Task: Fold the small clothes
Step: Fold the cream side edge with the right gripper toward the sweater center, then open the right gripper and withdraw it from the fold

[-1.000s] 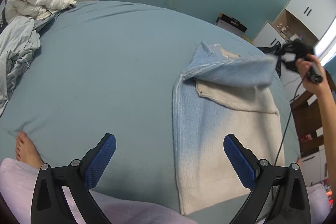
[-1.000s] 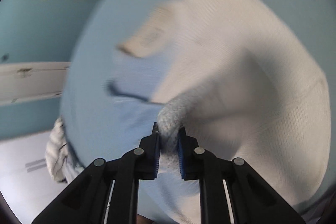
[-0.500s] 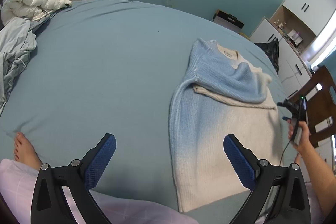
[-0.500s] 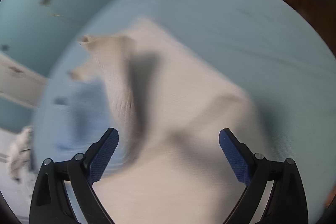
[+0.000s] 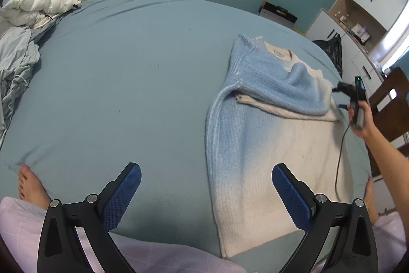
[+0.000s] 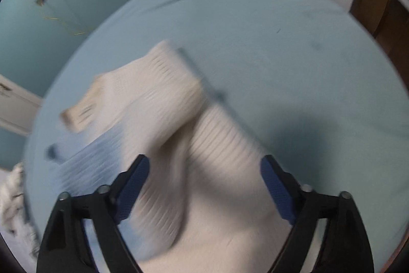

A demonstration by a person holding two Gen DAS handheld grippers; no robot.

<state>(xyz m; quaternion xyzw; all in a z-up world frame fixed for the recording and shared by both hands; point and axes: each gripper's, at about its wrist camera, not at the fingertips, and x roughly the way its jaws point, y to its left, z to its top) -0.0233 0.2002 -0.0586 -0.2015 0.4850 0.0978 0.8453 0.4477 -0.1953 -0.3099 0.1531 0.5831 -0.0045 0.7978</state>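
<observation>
A knit sweater (image 5: 268, 140), blue fading to cream, lies flat on the blue bed sheet (image 5: 127, 83), collar at the far end. One sleeve (image 5: 286, 91) is folded across its chest. My left gripper (image 5: 206, 192) is open and empty, low over the sheet near the sweater's hem. My right gripper (image 6: 204, 183) is open and empty just above the sweater (image 6: 179, 145), which looks blurred; it also shows in the left wrist view (image 5: 354, 99), held in a hand at the sweater's right edge.
A white duvet (image 5: 35, 7) and crumpled grey cloth (image 5: 15, 68) lie at the bed's far left. A bare foot (image 5: 29, 186) rests at the near left. White cabinets (image 5: 358, 17), a black bag (image 5: 329, 47) and a wooden chair (image 5: 391, 104) stand to the right.
My right gripper carried the sleeve across the chest, let it go and opened, then drew back to the sweater's right edge. My left gripper stayed open and nearly still.
</observation>
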